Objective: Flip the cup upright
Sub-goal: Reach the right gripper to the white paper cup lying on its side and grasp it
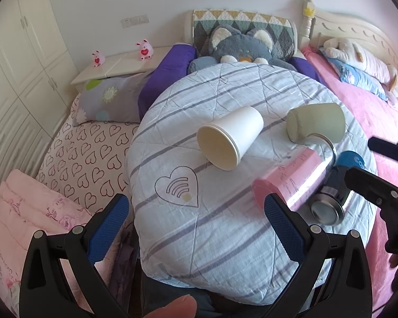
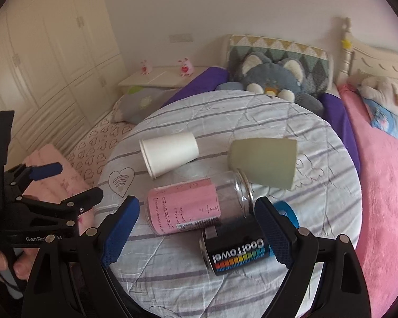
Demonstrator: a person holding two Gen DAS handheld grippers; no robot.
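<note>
A white paper cup lies on its side on the round cloth-covered table, mouth toward me; it also shows in the right wrist view. A pale green cup lies on its side to its right, also in the right wrist view. My left gripper is open and empty, short of the white cup. My right gripper is open above a glass jar with a pink label and a black can, both lying down.
The jar and the can lie at the table's right side. The right gripper shows at the right edge of the left view. Beds with pillows and plush toys surround the table. A folded pink blanket lies to the left.
</note>
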